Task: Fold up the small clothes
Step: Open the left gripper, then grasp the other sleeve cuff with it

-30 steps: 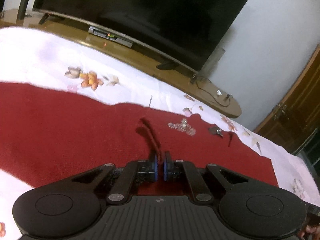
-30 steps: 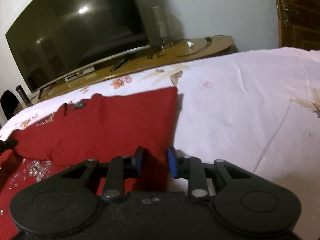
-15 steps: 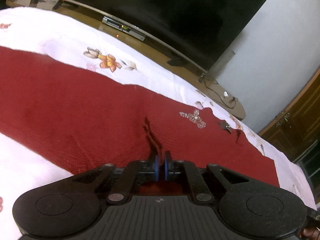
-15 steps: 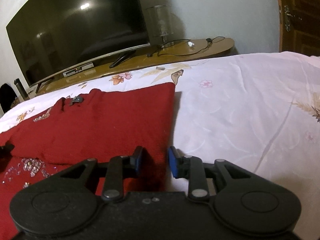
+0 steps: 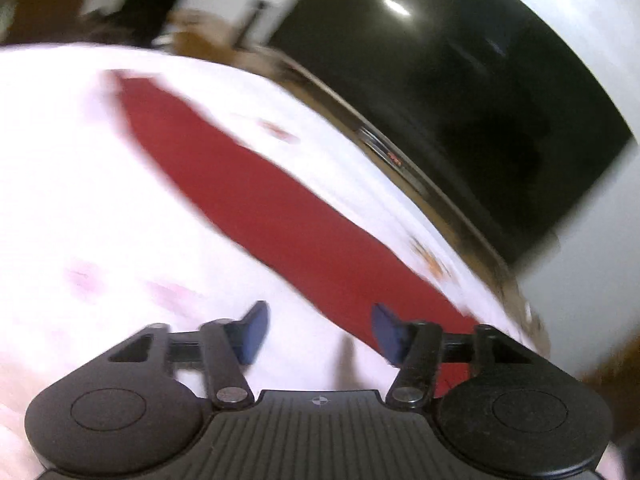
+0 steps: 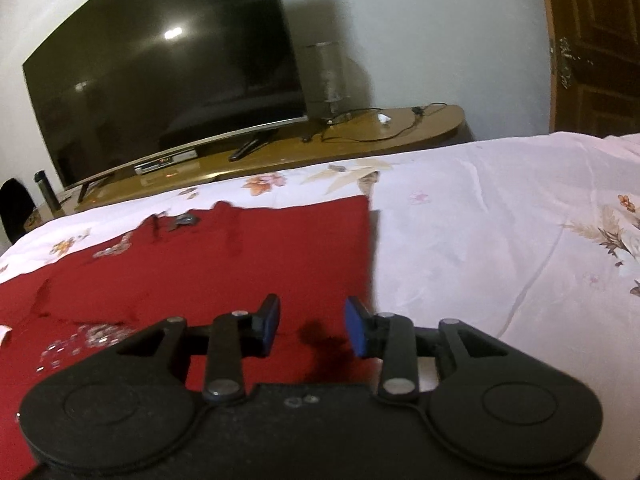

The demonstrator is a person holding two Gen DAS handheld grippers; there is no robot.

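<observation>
I have both pairs of jaws spread wide and empty. My left gripper (image 5: 318, 330) hangs over bare sheet (image 5: 80, 200), the red garment (image 5: 256, 200) running ahead and right of its jaws; my right gripper (image 6: 311, 326) straddles the garment's right edge, well placed for the next pinch.

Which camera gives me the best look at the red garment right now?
The right wrist view: the red garment is sharp there, showing its straight edge and sequin trim. The left wrist view shows only a motion-blurred red strip across the bedsheet.
</observation>
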